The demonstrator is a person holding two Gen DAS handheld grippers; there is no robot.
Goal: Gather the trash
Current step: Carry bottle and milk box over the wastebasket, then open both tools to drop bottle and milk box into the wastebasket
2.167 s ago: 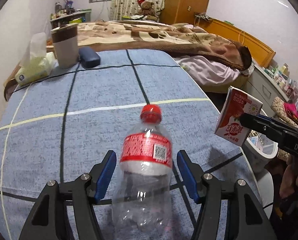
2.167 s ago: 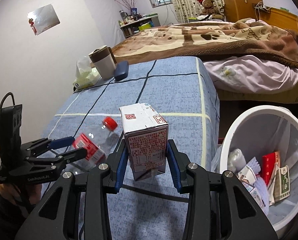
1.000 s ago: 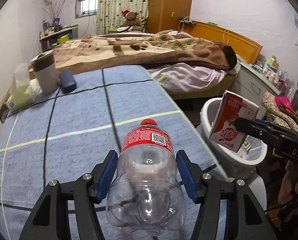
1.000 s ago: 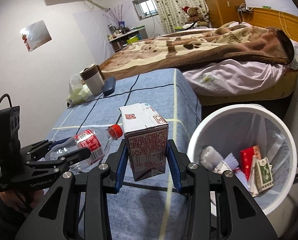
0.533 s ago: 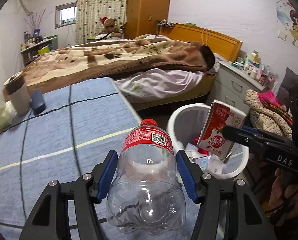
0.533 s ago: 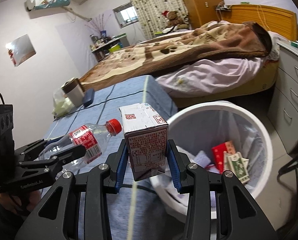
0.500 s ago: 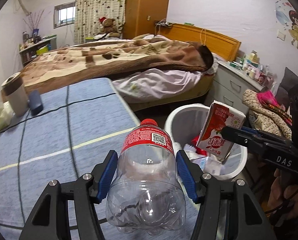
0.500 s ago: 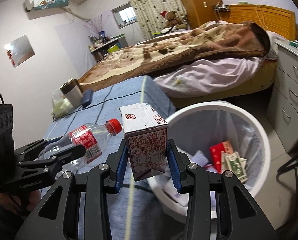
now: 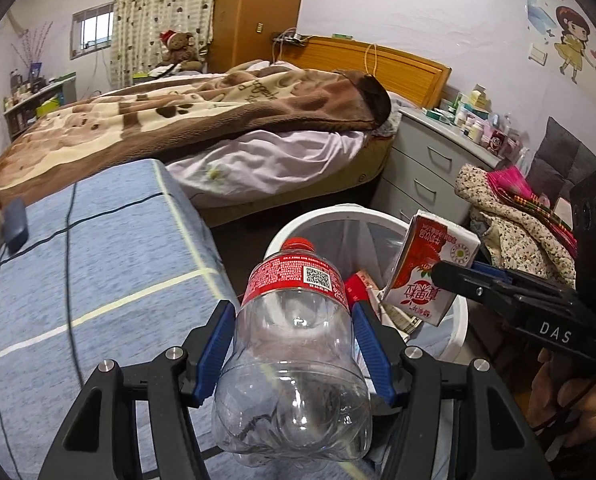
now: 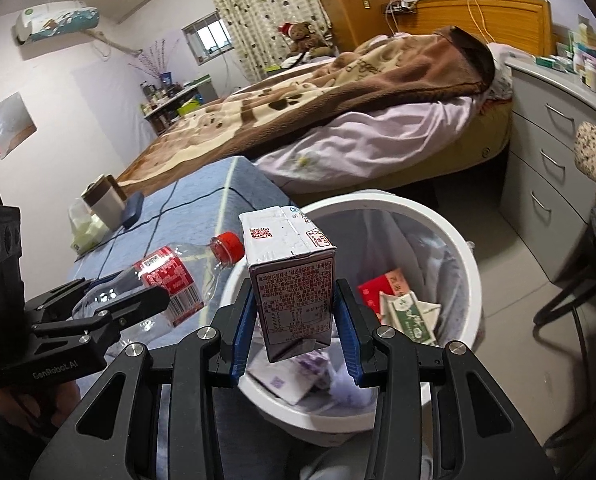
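My left gripper (image 9: 293, 340) is shut on an empty clear plastic bottle (image 9: 293, 356) with a red label and red cap, held over the near rim of a white trash bin (image 9: 460, 320). My right gripper (image 10: 293, 316) is shut on a small milk carton (image 10: 293, 280), upright and hanging over the open bin (image 10: 472, 280). The bin holds paper scraps and wrappers. From the left wrist view the carton (image 9: 430, 268) and the right gripper (image 9: 450, 276) show on the right above the bin. In the right wrist view the bottle (image 10: 169, 276) and left gripper (image 10: 109, 304) sit at the left.
A blue plaid table (image 9: 77, 260) lies left of the bin, with a cup (image 10: 105, 200), a dark case (image 10: 133, 204) and a tissue pack (image 10: 85, 232) at its far end. A bed (image 9: 177, 128) stands behind, a grey drawer unit (image 9: 430, 168) to the right.
Both grippers have carried their loads rightwards off the table and now hang over the bin. Neither grip has changed.
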